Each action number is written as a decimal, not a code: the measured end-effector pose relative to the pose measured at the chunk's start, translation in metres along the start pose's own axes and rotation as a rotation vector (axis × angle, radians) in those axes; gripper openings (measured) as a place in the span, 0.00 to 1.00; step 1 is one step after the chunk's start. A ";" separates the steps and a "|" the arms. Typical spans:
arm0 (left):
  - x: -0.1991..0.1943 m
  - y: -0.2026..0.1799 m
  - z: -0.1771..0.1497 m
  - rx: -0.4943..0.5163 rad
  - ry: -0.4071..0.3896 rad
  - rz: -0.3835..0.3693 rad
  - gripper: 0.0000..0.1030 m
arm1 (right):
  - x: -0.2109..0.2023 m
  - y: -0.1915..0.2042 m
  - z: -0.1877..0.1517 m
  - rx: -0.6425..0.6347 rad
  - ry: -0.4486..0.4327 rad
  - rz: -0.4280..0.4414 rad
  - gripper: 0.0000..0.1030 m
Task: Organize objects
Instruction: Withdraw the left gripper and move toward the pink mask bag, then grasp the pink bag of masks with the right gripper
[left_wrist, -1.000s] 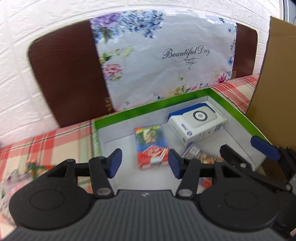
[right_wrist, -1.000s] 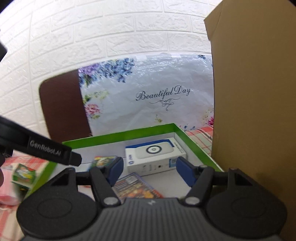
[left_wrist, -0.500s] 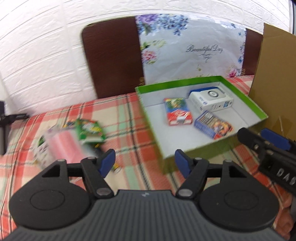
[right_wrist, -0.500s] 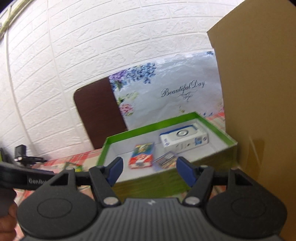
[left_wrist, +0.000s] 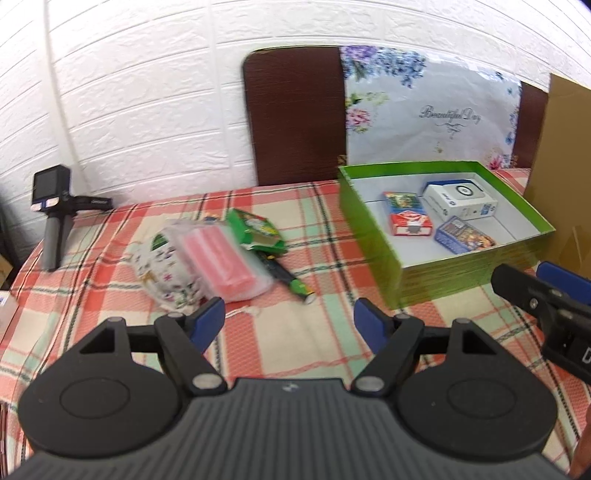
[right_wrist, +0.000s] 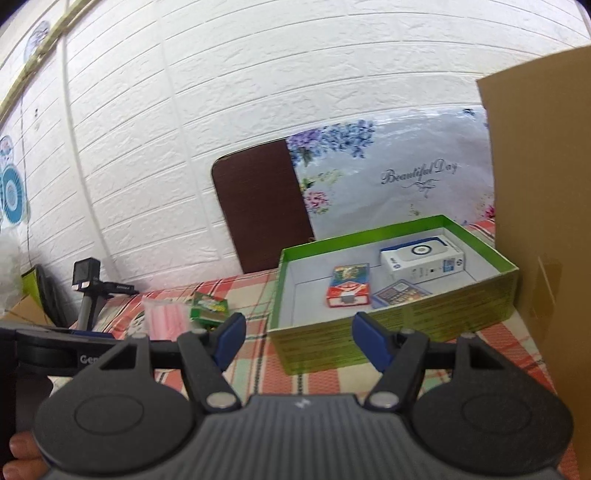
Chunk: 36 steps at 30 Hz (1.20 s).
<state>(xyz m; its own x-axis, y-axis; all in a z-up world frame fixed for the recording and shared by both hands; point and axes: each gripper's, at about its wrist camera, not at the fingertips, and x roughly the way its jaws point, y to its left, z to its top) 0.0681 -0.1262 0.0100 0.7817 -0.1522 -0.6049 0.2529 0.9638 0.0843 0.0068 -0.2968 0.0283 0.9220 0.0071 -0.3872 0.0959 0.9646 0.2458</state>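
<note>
Sorting is partway done: the green box (left_wrist: 424, 254) on the plaid tablecloth (left_wrist: 317, 339) holds a white carton (left_wrist: 460, 197), a red card pack (left_wrist: 408, 216) and a blue card pack (left_wrist: 463, 234). A pile waits well to its left: floral pouch (left_wrist: 162, 269), pink packet (left_wrist: 218, 258), green sachet (left_wrist: 255, 230), green pen (left_wrist: 288, 278). The left gripper (left_wrist: 288, 321) hangs near that pile, jaws opening on nothing. The right gripper (right_wrist: 297, 338) is spread and empty before the box. Next, likely a left-hand pick from the pile.
</note>
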 end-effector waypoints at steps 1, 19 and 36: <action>0.000 0.004 -0.001 -0.006 -0.002 0.005 0.76 | 0.001 0.004 -0.001 -0.009 0.004 0.005 0.64; 0.055 0.140 -0.057 -0.124 -0.024 0.204 0.76 | 0.062 0.086 -0.039 -0.195 0.215 0.150 0.64; 0.078 0.172 -0.086 -0.245 -0.083 0.163 0.91 | 0.187 0.175 -0.043 -0.503 0.190 0.191 0.52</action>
<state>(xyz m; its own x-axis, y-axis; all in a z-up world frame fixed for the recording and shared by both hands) 0.1235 0.0471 -0.0910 0.8473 0.0013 -0.5312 -0.0168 0.9996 -0.0243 0.1801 -0.1155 -0.0395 0.8171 0.1964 -0.5420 -0.2996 0.9479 -0.1083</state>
